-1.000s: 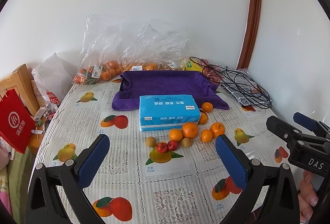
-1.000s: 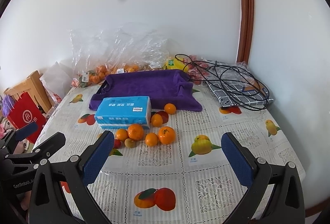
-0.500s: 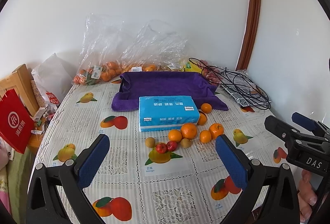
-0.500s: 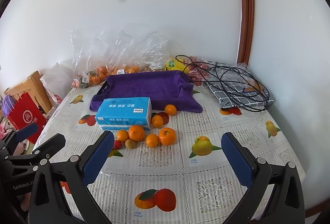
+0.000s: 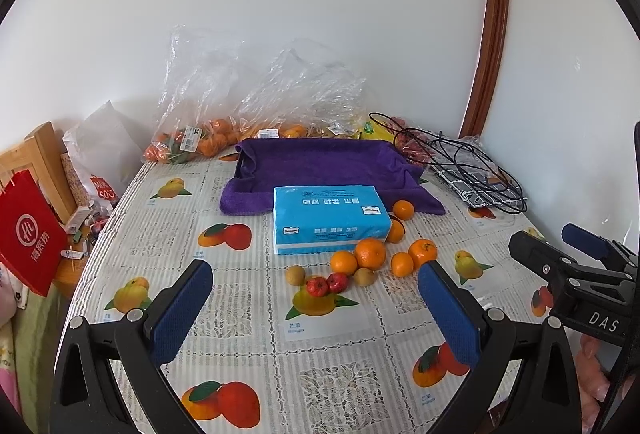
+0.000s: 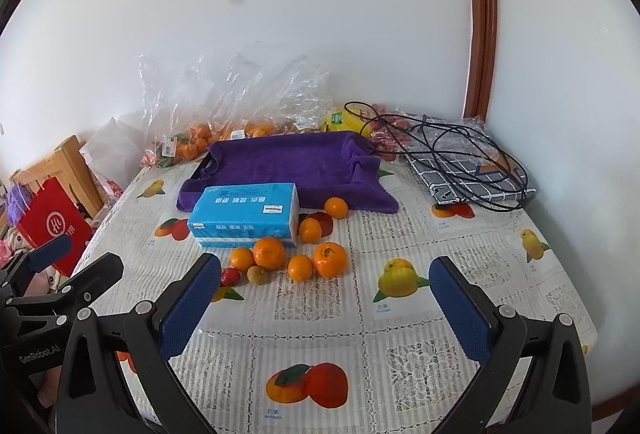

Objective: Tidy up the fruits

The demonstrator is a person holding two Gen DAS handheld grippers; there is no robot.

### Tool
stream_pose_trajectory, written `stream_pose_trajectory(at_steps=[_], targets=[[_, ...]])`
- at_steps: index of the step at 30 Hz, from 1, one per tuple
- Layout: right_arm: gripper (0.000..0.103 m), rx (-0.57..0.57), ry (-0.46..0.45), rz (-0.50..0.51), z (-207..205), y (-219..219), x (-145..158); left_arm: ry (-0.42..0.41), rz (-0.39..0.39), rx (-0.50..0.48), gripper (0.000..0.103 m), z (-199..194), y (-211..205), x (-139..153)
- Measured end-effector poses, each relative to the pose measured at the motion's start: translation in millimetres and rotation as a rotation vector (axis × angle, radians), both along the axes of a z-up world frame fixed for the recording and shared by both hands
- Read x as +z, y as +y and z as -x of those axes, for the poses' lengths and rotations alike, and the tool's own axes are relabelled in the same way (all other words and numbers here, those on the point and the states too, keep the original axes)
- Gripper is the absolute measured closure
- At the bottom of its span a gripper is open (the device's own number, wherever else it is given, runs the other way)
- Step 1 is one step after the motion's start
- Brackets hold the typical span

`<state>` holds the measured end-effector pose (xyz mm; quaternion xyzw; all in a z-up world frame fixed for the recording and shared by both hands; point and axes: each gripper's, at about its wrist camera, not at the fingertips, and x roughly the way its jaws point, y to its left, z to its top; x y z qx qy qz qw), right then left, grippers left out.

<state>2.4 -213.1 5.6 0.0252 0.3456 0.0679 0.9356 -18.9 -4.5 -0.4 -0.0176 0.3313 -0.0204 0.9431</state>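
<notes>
both my left hand-held gripper (image 5: 314,298) and right hand-held gripper (image 6: 325,288) gape wide and empty above the worktop (image 6: 460,234), loose oranges (image 6: 269,253) clustered just before the blue tissue pack (image 6: 246,214).

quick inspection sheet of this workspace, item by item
surface: table under a fruit-print cloth
job's things: loose oranges, two small red fruits and two brownish fruits in front of the tissue pack; purple-lined tray behind it holds nothing
clutter: bagged oranges by the wall
grippers: left tongs and right tongs open, holding nothing
cables: black cable coiled at far right
surroundings: red bag, wooden chair
</notes>
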Motion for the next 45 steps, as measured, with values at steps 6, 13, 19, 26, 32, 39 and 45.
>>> stream_pose_trajectory(at_steps=[6, 13, 19, 26, 32, 39, 45], targets=[[0.0, -0.004, -0.005, 0.007, -3.5, 2.7, -0.9, 0.005, 0.006, 0.008, 0.0, -3.6, 4.2, -2.1], [0.0, -0.021, -0.009, 0.034, -19.1, -5.7, -8.2, 0.045, 0.02, 0.032, 0.0, -26.9, 21.3, -19.1], [0.01, -0.017, 0.044, -0.008, -45.4, -13.4, -33.9, 0.095, 0.009, 0.043, 0.001, -53.1, 29.1, -41.7], [0.034, 0.034, 0.147, -0.02, -83.2, -5.5, -81.9, 0.168, 0.011, 0.063, 0.005, -80.3, 40.9, -76.9], [0.043, 0.067, 0.207, -0.055, -112.8, 1.4, -114.0, 0.201, 0.025, 0.076, 0.005, -94.2, 47.8, -94.0], [0.055, 0.075, 0.275, -0.082, -138.0, 3.1, -138.6, 0.206, 0.044, 0.051, 0.005, -103.6, 44.7, -98.6], [0.059, 0.083, 0.284, -0.094, -143.3, 1.6, -144.0, 0.23, 0.038, 0.003, 0.005, -110.5, 30.1, -110.5]])
